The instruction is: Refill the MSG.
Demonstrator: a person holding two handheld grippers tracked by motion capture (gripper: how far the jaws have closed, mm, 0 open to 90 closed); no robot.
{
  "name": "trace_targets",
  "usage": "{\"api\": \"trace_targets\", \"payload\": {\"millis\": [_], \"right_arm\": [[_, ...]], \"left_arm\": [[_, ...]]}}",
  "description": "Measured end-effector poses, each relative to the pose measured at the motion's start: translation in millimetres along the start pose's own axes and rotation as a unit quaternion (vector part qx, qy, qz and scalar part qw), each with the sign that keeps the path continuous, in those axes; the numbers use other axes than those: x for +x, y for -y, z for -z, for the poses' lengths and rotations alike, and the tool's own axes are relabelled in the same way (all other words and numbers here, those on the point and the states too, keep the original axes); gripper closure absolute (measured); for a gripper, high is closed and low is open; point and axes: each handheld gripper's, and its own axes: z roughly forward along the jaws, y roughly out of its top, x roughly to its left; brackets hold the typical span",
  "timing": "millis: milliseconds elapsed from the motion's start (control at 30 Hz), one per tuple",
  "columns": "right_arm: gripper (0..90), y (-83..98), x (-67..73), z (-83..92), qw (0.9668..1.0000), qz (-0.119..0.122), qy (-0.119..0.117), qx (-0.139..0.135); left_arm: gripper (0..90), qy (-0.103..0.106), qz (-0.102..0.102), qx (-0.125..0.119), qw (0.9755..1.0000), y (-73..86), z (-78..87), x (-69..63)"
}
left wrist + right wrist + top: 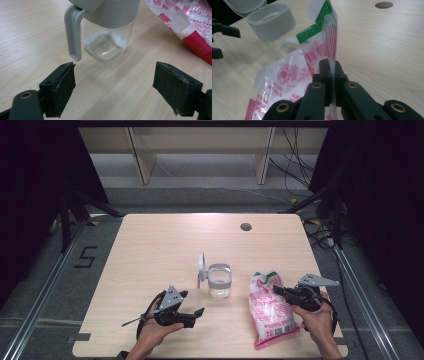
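A clear jar (219, 281) with a grey collar and its hinged lid (201, 266) flipped open stands at the table's middle. Right of it lies a pink-and-white plastic bag (270, 310) of white grains. My right gripper (276, 290) is shut on the bag's upper edge; in the right gripper view the bag's film (312, 62) is pinched between the pressed jaws of that gripper (331, 67), and the jar (270, 21) sits behind. My left gripper (197, 312) rests open near the front left. From the left gripper (113, 87) the jar (107, 37) stands just ahead, with nothing between the jaws.
A round hole (245, 226) is set in the wooden table (160, 245) near its far edge. Beyond the table are wooden shelf legs (142, 160) and loose cables (295, 160) on the floor. Dark curtains stand on both sides.
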Motion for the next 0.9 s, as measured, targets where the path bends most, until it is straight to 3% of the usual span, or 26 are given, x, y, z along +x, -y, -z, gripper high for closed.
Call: {"api": "trace_targets", "payload": {"millis": [33,100,133,200,267,300,367,400,533,600,700,800,833,900], "right_arm": [[90.0,0.0,0.0,0.0,1.0000,0.000,0.000,0.000],[90.0,-2.2,1.8,2.1,0.9998,0.003,-0.004,-0.021],[90.0,-4.0,0.0,3.2,0.9993,0.021,-0.004,-0.030],[90.0,-5.5,-0.9,5.5,0.9991,0.029,0.004,-0.031],[90.0,-8.5,3.6,10.2,0.9993,0.007,-0.001,-0.038],[90.0,-12.6,3.9,14.0,0.9983,0.015,0.003,-0.056],[90.0,-14.7,6.5,16.6,0.9981,0.008,0.004,-0.060],[90.0,-17.6,5.4,18.0,0.9970,0.029,0.005,-0.072],[90.0,-28.3,19.9,24.6,0.9944,0.054,0.008,-0.090],[90.0,-32.2,26.2,25.3,0.9938,0.062,0.009,-0.092],[90.0,-38.9,33.5,26.2,0.9929,0.071,0.006,-0.095],[90.0,-42.8,37.0,25.7,0.9915,0.084,0.012,-0.099],[90.0,-47.1,38.3,25.3,0.9890,0.097,0.019,-0.110],[90.0,-48.9,38.8,25.6,0.9873,0.108,0.027,-0.113]], "left_arm": [[17.0,0.006,0.010,-0.010,0.9999,0.4,-1.7,-2.2],[17.0,0.009,0.007,-0.006,0.9999,0.8,-2.0,-3.7],[17.0,0.009,-0.001,0.000,1.0000,0.7,-1.9,-3.2],[16.9,0.007,0.003,0.000,1.0000,1.4,-3.7,-6.7],[17.3,0.013,0.005,-0.007,0.9999,3.0,-7.3,-12.2],[17.7,0.019,0.004,-0.006,0.9998,3.3,-8.8,-14.3],[17.7,0.021,-0.007,0.000,0.9998,2.8,-9.6,-18.0],[17.8,0.022,-0.010,0.000,0.9997,2.8,-10.4,-19.6],[18.7,0.029,-0.002,-0.006,0.9996,2.1,-17.0,-28.6],[18.8,0.044,-0.010,-0.004,0.9990,1.7,-27.3,-40.0],[19.0,0.049,-0.019,0.000,0.9986,-0.9,-31.9,-47.5],[19.1,0.052,-0.016,-0.004,0.9985,-2.9,-33.5,-50.5],[19.5,0.054,-0.017,-0.011,0.9984,-4.5,-33.8,-51.1],[19.6,0.054,-0.014,-0.014,0.9983,-4.4,-34.1,-50.5]]}}
